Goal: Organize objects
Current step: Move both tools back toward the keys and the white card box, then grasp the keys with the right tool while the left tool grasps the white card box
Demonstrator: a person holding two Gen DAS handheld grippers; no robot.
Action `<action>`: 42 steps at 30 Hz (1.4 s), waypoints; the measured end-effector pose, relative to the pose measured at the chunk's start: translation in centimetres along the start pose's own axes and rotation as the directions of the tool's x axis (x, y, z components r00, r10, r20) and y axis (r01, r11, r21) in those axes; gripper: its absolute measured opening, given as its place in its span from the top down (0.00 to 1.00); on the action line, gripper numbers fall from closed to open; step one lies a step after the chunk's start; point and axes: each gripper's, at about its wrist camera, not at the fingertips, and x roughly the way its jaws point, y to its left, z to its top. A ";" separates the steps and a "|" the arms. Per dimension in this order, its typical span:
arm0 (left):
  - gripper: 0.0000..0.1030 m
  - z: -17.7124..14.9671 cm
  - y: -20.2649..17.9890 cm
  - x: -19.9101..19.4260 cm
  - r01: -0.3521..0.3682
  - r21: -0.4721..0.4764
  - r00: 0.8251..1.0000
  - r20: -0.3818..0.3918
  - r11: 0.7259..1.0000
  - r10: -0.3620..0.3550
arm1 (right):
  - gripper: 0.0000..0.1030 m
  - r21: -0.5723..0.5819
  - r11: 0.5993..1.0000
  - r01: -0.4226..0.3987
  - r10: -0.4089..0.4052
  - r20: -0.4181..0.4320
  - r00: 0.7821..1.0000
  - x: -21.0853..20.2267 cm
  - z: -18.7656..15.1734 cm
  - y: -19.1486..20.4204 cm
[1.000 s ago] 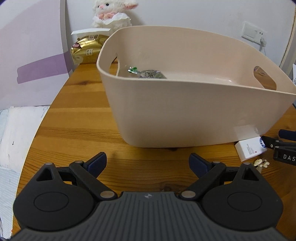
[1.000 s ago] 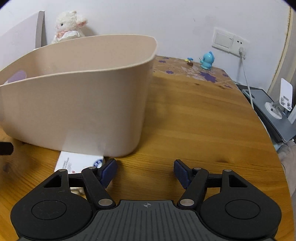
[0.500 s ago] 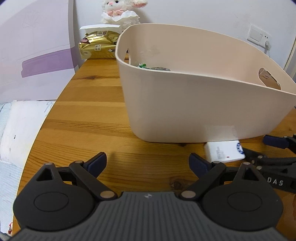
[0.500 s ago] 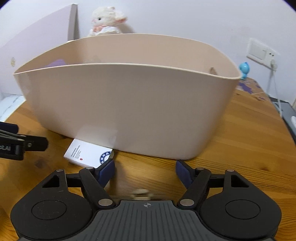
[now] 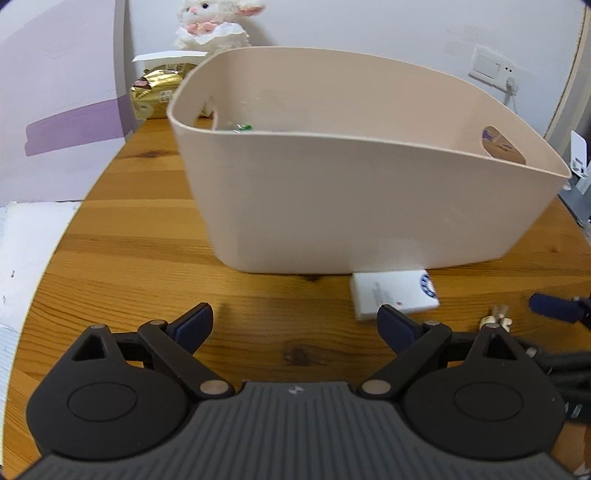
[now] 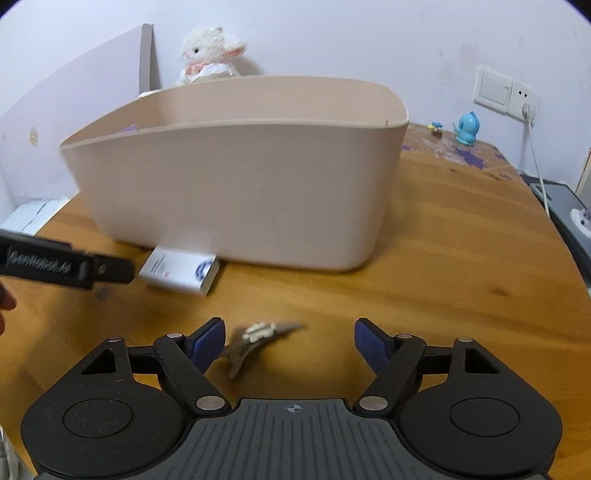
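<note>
A beige plastic basket (image 5: 369, 206) (image 6: 236, 192) stands on the wooden table (image 5: 140, 258). A little of a green-and-silver wrapper (image 5: 242, 128) shows inside it. A flat white box (image 5: 393, 295) (image 6: 181, 271) lies against the basket's near wall. A small brown hair clip with pale beads (image 6: 258, 339) (image 5: 496, 317) lies on the wood just ahead of my right gripper (image 6: 290, 339), near its left finger. Both jaws stand wide apart with nothing between them. My left gripper (image 5: 295, 323) is open too, with the white box just past its right fingertip (image 5: 393, 325).
A plush lamb (image 5: 210, 26) (image 6: 207, 53) and a gold snack bag (image 5: 155, 92) sit behind the basket by the wall. A blue toy figure (image 6: 467, 127) stands at the far right, near a wall socket and cable (image 6: 532, 147). White bedding (image 5: 26, 266) lies left of the table.
Both grippers have drawn back and shifted, so the white box sits closer to the left gripper. The hair clip has come into full view ahead of the right gripper. Both stay open.
</note>
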 end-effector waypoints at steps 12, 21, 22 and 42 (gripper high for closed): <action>0.07 0.0 -2.1 0.6 0.057 -0.006 0.998 0.005 0.998 -0.057 | 0.26 -0.030 0.999 0.032 -0.031 0.019 0.999 0.6 -1.3 -0.4; 0.07 0.6 -4.1 2.7 0.119 -0.058 0.993 -0.005 0.991 -0.120 | 0.42 -0.036 0.999 0.030 -0.028 0.047 0.999 1.2 -0.9 -1.5; 0.07 0.6 -4.4 2.8 0.110 -0.048 0.994 -0.003 0.993 -0.111 | 0.43 -0.036 0.999 0.029 -0.027 0.047 0.999 1.2 -0.9 -1.6; 0.39 -0.8 -5.6 1.3 0.045 0.046 0.999 0.013 0.998 -0.046 | 0.82 -0.089 0.996 0.004 -0.002 0.026 1.000 -0.3 -1.1 0.3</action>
